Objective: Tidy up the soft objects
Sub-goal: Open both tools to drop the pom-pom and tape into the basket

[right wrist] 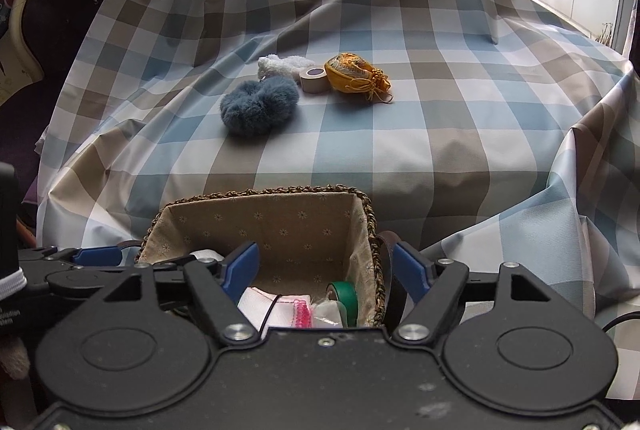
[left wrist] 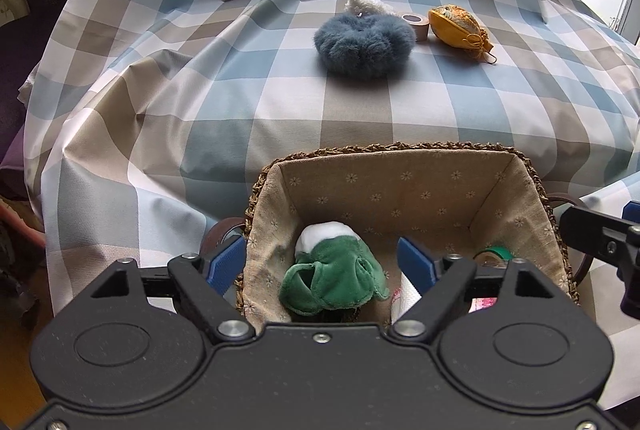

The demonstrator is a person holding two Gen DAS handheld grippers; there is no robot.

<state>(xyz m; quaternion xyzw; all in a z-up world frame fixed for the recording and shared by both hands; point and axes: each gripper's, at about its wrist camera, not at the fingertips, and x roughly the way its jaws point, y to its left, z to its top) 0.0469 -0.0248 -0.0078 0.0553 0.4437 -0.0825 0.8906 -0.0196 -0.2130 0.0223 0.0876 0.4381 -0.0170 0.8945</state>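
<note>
We see the checked cloth (left wrist: 320, 118) filling most of both views, draped over the counter. In the lower middle of each frame sits a woven basket (left wrist: 400, 149) with a flowered fabric lining. Our left claw (left wrist: 322, 266) stands apart over its near end, pads clear of the green plush toy (left wrist: 334, 282) that lies inside between them. Our right claw (right wrist: 324, 268) is also apart, straddling the basket's right wall, gripping nothing; below it lie white cloth (right wrist: 260, 304) and a green tape roll (right wrist: 344, 294). Further up the cloth, well apart from the basket, rests a blue fluffy scrunchie (left wrist: 364, 44), a white fleecy piece (left wrist: 366, 4) behind it, then a tan tape roll (left wrist: 416, 26) just beside a yellow drawstring pouch (left wrist: 456, 30).
</note>
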